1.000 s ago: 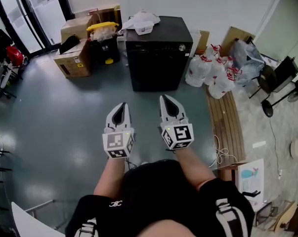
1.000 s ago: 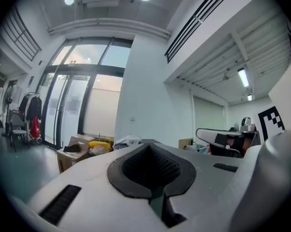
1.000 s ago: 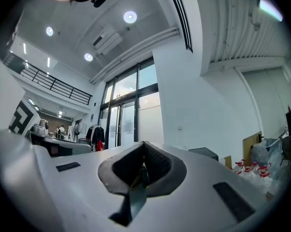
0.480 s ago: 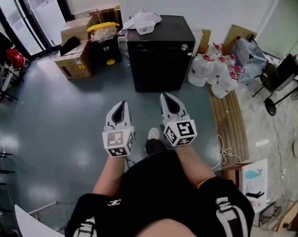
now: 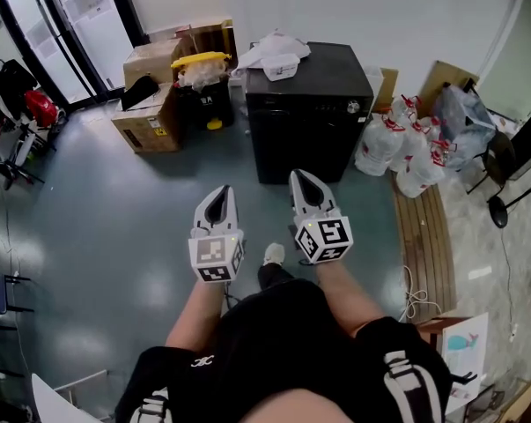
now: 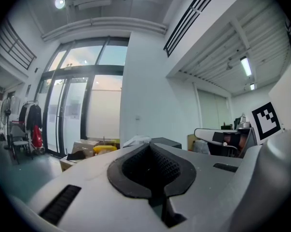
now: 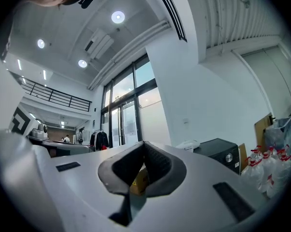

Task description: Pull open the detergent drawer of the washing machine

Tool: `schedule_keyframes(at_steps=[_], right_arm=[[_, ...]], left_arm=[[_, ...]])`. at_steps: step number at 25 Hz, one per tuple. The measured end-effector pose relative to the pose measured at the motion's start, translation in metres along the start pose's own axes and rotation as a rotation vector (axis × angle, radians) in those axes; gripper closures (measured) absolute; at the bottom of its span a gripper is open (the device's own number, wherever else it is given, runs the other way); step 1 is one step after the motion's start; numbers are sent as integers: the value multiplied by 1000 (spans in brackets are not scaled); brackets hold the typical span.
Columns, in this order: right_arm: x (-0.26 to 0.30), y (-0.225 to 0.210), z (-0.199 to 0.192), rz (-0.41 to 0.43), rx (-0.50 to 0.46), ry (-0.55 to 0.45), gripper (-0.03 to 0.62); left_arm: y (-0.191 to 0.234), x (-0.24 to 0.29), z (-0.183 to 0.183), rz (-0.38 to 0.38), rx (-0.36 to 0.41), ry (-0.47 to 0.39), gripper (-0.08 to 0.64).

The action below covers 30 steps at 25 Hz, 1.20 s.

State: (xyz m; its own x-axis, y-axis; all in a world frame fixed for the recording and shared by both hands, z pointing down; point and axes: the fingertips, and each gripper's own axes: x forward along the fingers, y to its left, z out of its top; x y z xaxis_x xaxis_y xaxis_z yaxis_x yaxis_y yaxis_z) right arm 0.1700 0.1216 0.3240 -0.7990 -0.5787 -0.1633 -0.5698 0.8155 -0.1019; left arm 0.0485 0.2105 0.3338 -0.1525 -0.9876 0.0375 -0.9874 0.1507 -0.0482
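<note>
Nearest, at the ends of the person's forearms: left gripper [image 5: 219,190] and right gripper [image 5: 298,177], side by side, apart from each other, both aimed ahead. Jaws of each pressed together, tips meeting, nothing clamped. Beneath them, grey-green floor [image 5: 115,218]. Off to the right of the right gripper, a wooden bench [image 5: 421,227], lying lengthwise away from the person.

Farther ahead, well apart from both grippers: washing machine [image 5: 305,122], a black box straight ahead of the right gripper and ahead-right of the left. Turns its front toward the grippers; carries its control strip crosswise along the top edge of that front, with a round knob [image 5: 353,107] at the right end. Detergent drawer lost in the dark front, not to be picked out. On top, a white bag [image 5: 278,47].

Ahead-left of the left gripper, beside the machine: cardboard boxes [image 5: 151,117]. Ahead-right of the right gripper, just beside the machine: clear bottles [image 5: 397,144].
</note>
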Motion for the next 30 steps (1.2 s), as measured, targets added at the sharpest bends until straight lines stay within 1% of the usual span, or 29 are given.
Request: schedule_keyframes(at_steps=[9, 12, 20, 26, 30], right_arm=[[128, -50, -23, 11, 34, 29, 589], [166, -65, -30, 19, 63, 37, 589], [266, -110, -40, 0, 78, 16, 591], [321, -133, -51, 1, 80, 30, 589], [341, -147, -51, -22, 82, 26, 589]], left_arm=[[56, 123, -1, -1, -6, 41, 560], [74, 161, -4, 2, -10, 59, 560], [115, 266, -1, -18, -10, 81, 560], [133, 323, 0, -42, -10, 85, 560], [137, 350, 0, -70, -7, 90, 560]])
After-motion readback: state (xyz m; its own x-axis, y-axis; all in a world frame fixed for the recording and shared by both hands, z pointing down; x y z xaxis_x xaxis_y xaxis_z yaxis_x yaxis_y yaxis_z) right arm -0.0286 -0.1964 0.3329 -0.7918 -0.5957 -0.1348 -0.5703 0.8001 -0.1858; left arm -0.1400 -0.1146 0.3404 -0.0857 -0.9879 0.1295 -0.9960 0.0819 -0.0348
